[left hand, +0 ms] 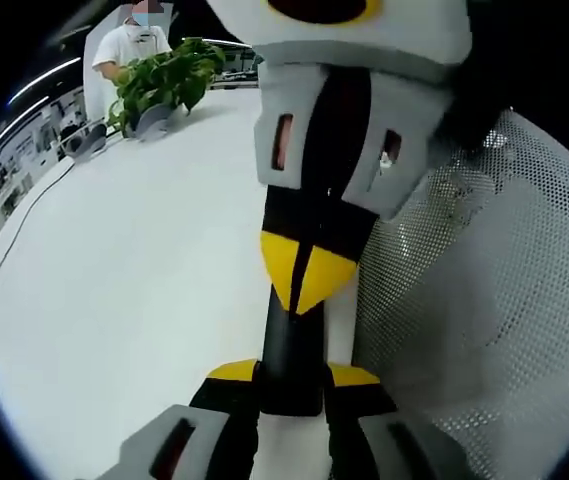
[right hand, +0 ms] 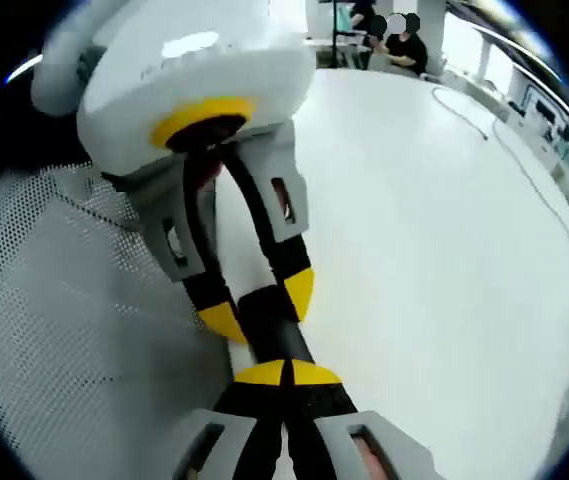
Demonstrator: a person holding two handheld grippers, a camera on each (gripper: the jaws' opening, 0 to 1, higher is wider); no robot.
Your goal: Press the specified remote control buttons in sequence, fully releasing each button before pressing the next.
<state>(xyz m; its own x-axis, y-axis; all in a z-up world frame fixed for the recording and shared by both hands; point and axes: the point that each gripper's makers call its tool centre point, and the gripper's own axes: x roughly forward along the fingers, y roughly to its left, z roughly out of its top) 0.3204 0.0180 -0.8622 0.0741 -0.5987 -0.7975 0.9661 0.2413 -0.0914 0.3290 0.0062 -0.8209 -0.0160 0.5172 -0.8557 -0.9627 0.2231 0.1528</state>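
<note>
Your left tongs (left hand: 292,385) and right tongs (right hand: 286,375) both clamp the black remote (left hand: 292,345) at frame centre; its buttons are hidden, so progress can't be judged.

No text, label, brand, number or sign can be read in either view

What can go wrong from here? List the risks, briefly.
1. The left gripper clamps the dark remote at one end alone, so a push from the right gripper, whose tips are shut, may tilt it or make it slip.
2. The buttons are hidden in both views, so the tip could land on the wrong one.
3. The white mesh sits close beside both grippers and might snag a jaw.
</note>
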